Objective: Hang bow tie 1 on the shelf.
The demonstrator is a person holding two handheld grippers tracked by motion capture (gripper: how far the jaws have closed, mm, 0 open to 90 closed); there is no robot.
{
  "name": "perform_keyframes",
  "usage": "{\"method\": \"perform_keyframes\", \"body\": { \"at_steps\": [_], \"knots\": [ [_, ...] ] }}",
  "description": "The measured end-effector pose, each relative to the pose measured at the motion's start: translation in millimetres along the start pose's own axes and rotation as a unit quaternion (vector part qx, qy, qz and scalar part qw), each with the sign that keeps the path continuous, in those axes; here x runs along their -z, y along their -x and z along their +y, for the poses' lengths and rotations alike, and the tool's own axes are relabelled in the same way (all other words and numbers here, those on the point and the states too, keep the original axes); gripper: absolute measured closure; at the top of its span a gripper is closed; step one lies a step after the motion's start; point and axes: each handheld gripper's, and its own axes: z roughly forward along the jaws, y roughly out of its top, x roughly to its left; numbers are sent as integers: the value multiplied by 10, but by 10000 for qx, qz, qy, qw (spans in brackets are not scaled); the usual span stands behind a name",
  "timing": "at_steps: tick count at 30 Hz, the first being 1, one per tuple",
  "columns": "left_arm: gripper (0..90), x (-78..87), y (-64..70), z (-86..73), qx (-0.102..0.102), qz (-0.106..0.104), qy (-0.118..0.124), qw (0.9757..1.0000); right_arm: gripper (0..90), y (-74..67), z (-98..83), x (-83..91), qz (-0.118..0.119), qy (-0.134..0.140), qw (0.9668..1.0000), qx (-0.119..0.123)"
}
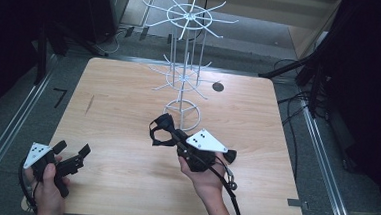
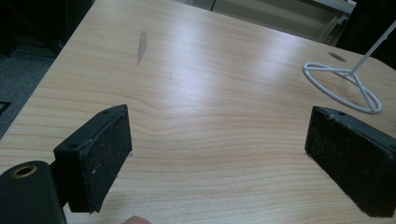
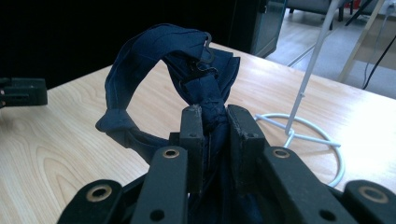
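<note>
Two grippers noted in the high view: right gripper point(image 1: 161, 131), centre frame, carries a dark blue strap point(image 1: 158, 129) just below the white wire rack point(image 1: 185, 62); left gripper point(image 1: 73, 155) rests lower left. Left gripper view: jaws wide apart over bare counter point(image 2: 210, 70). Right gripper view: jaws clamped on the strap's knot, loop standing upward. I judge transport under way; next, the loop needs threading over a rack prong.

Dark blue looped strap point(image 3: 154, 70), pinched upright above the table.
</note>
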Motion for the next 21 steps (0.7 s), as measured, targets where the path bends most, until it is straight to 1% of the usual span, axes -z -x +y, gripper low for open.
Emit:
{"method": "perform_keyframes", "body": {
  "at_steps": [9, 13, 21],
  "knots": [
    [81, -2, 3, 0, -1, 2, 4, 10000, 787, 19, 91, 116, -63, 179, 9998, -27],
    [81, -2, 5, -1, 7, 2, 13, 10000, 787, 36, 125, 172, -147, 249, 9996, -2],
    [81, -1, 7, 0, -9, 10, -9, 10000, 787, 133, 153, 253, -354, 335, 9988, -106]
  ]
}}
